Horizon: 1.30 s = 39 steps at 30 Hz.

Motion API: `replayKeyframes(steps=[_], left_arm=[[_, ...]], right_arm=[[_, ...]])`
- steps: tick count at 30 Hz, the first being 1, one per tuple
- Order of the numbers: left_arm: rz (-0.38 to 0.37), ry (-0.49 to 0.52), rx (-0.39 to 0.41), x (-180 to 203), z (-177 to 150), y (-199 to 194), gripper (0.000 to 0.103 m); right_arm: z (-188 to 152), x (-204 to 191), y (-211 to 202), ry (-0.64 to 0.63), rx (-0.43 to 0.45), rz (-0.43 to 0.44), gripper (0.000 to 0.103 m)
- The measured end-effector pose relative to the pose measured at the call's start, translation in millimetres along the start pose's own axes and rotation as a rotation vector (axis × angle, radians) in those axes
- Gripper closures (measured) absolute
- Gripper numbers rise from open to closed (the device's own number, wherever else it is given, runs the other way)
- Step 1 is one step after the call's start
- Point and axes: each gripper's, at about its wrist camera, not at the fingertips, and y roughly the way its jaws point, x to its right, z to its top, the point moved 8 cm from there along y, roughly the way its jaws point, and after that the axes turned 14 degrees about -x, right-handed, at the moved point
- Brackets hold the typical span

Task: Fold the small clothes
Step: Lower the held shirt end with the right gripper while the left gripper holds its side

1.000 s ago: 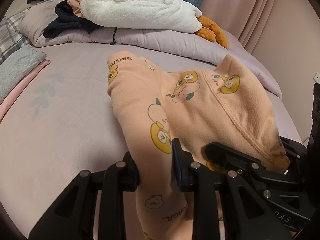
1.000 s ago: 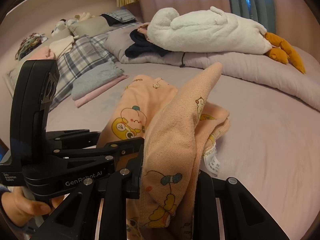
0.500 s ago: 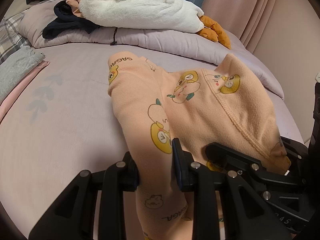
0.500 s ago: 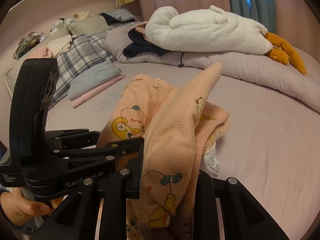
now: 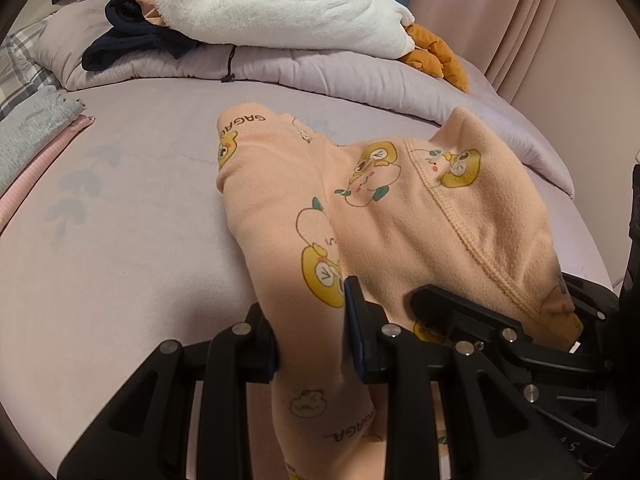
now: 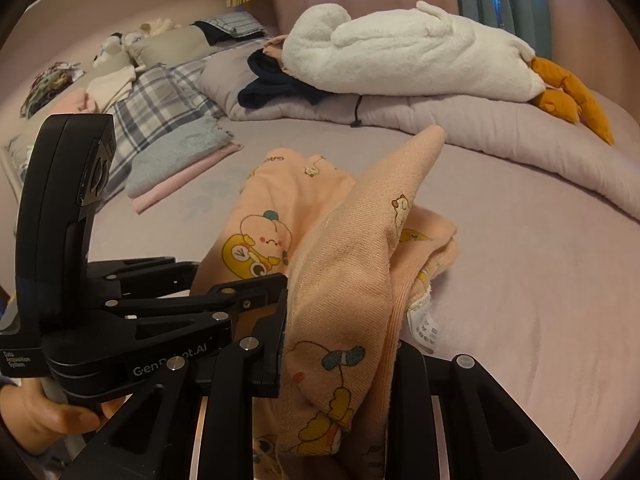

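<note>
A wide bed (image 5: 120, 240) covered in a pale lilac sheet fills both views. Along its far edge lies a rolled lilac quilt (image 5: 320, 68), and on top of that rests a big white plush goose (image 5: 280, 4) with orange feet (image 5: 436, 54) pointing right. A dark navy garment (image 5: 132, 40) is bunched against the goose's left end. At the far left of the bed sits a plaid pillow (image 6: 160, 108), with a folded grey cloth (image 6: 176, 156) lying on a folded pink one (image 6: 188, 178) just in front of it.

In the near middle of the bed is the peach garment (image 5: 400, 216), printed with yellow and pink cartoon figures and the word GAGAGA. It is lifted at the near side and drapes away to the sheet, with one corner standing up in a peak on the right. A white care label (image 6: 424, 326) hangs from its inner seam.

The left gripper (image 5: 310, 332) has its jaws pressed on a thick fold of the peach garment, left of the other tool. The right gripper (image 6: 340, 344) is likewise clamped on a bunched edge of the same garment, holding the peaked corner upright. In the right wrist view a bare hand (image 6: 48, 420) holds the left gripper's handle at the near left.
</note>
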Motion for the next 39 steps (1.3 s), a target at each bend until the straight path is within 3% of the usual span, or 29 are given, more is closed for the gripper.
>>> replayKeyframes(steps=[39], left_arm=[[0.070, 0.001, -0.061, -5.9, -0.6, 24.7, 0.073]], right_arm=[[-12.3, 13.4, 27.8, 0.083, -0.104, 0.024, 0.076]])
